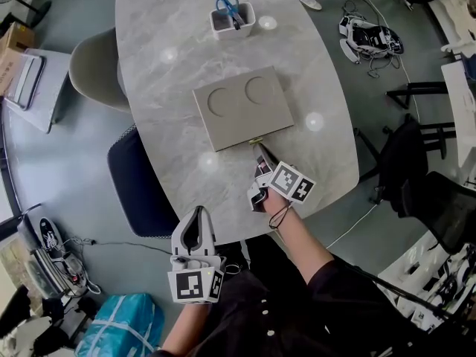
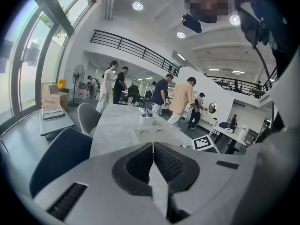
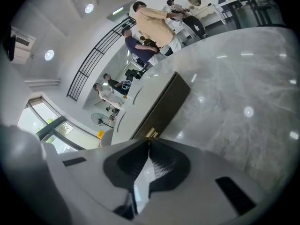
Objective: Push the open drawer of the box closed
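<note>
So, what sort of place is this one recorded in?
Probably an open-plan office or lab hall: a mezzanine railing runs overhead, several people stand around, and a big marble-look table has chairs and cabled gear beside it.

Box (image 1: 243, 107) sits at the middle of the desk (image 1: 171, 28). Beyond it, at the far end: holder (image 1: 232, 24) with scissors (image 1: 228, 4) in it. Right gripper (image 1: 259, 150) is at the box's near edge, its tip against the knob (image 1: 256, 140). Left gripper (image 1: 198, 213) is nearer and further left, at the desk's near edge. Left of the desk: far chair (image 1: 93, 69), near chair (image 1: 137, 184).
</note>
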{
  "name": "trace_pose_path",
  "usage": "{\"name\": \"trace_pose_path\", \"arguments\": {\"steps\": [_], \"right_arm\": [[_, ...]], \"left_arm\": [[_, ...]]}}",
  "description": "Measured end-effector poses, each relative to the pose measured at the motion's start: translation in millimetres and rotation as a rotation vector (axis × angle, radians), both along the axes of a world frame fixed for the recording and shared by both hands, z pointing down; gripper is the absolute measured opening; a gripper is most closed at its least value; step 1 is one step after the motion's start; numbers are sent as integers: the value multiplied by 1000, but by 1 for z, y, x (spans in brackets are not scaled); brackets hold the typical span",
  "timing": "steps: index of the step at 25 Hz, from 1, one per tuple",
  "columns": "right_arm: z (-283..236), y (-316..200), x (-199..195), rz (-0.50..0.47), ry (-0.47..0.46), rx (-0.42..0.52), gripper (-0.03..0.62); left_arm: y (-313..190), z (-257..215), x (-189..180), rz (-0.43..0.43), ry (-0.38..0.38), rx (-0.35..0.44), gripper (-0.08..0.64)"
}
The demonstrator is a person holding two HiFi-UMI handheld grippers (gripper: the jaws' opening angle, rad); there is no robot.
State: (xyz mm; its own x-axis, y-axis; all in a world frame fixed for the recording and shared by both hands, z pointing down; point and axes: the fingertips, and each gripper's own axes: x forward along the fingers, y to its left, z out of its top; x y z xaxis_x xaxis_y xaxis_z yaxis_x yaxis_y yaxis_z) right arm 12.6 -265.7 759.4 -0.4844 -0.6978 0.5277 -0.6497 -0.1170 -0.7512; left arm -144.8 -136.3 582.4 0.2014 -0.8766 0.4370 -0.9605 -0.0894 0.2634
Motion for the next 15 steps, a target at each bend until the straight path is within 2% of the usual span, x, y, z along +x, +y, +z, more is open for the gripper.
{"name": "trace_pose_path", "arguments": {"steps": [8, 15], "right_arm": [[1, -3, -3, 3, -3, 4, 1], [-11, 5, 0, -16, 0, 16, 0]], "left_arm": [[-1, 4, -3, -2, 2, -5, 20], [-3, -7, 5, 12, 2, 21, 20]]}}
